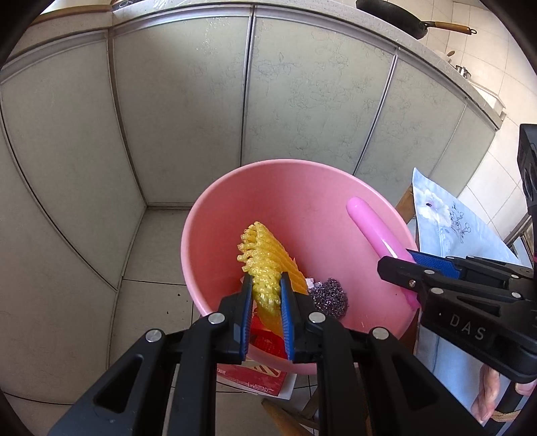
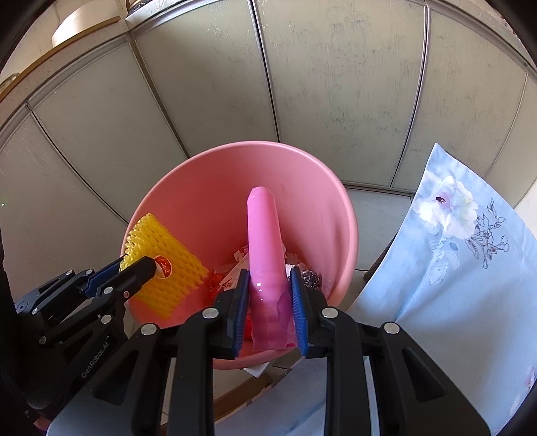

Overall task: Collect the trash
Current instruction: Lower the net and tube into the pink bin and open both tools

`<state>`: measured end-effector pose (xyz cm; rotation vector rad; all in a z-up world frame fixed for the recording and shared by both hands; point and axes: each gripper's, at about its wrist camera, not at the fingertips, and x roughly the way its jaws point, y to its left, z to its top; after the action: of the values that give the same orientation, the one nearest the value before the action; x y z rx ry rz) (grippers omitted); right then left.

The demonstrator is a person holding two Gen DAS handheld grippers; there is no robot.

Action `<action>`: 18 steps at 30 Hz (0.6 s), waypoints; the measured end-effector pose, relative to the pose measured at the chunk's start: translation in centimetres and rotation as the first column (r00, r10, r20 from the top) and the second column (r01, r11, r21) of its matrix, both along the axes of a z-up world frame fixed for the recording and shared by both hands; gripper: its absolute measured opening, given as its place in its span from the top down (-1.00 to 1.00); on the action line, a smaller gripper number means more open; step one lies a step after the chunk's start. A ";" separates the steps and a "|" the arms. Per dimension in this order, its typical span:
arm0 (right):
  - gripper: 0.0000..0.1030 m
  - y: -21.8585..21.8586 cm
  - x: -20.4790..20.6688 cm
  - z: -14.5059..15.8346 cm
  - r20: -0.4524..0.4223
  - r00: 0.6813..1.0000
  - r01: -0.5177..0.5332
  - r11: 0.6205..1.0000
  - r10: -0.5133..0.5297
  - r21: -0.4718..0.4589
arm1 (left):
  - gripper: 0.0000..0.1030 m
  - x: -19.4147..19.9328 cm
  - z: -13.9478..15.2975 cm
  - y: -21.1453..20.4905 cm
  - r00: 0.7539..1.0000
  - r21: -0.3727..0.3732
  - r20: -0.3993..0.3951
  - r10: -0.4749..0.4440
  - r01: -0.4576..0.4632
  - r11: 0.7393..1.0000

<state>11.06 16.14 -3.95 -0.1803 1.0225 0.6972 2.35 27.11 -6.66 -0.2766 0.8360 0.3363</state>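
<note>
A pink plastic bin (image 1: 302, 198) stands on the floor before grey cabinet doors; it also shows in the right wrist view (image 2: 208, 201). My left gripper (image 1: 265, 285) is shut on a yellow foam fruit net (image 1: 265, 261) and holds it inside the bin's mouth. The net shows at the left of the right wrist view (image 2: 167, 268). My right gripper (image 2: 270, 278) is shut on a pink plastic tube (image 2: 265, 241), held over the bin; the tube also shows in the left wrist view (image 1: 376, 228). A steel scouring ball (image 1: 329, 295) and wrappers lie at the bin's bottom.
Grey cabinet doors (image 1: 184, 117) stand behind the bin. A pale blue floral cloth (image 2: 453, 268) hangs at the right, close to the bin. A black wok (image 1: 392, 15) sits on the counter above. A red and white packet (image 1: 258, 379) lies under the bin's near edge.
</note>
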 end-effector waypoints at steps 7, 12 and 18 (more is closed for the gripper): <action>0.52 0.6 -0.2 -0.5 -0.002 1.000 -0.006 1.000 0.006 -0.015 | 0.72 0.4 -0.9 0.1 1.000 -0.015 -0.017 -0.010 0.010 1.000; 0.52 0.9 -0.2 -1.2 -0.004 1.000 -0.013 0.999 0.013 -0.029 | 0.72 0.9 -1.4 0.0 0.999 -0.013 -0.030 -0.017 0.017 1.000; 0.52 1.1 -0.1 -1.3 -0.006 1.000 -0.009 0.999 0.008 -0.034 | 0.71 1.3 -2.0 -0.3 0.999 -0.011 -0.046 -0.023 0.023 1.000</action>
<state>10.91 17.21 -5.25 -0.2123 1.0399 0.6888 3.65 26.79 -8.63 -0.2692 0.8861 0.3181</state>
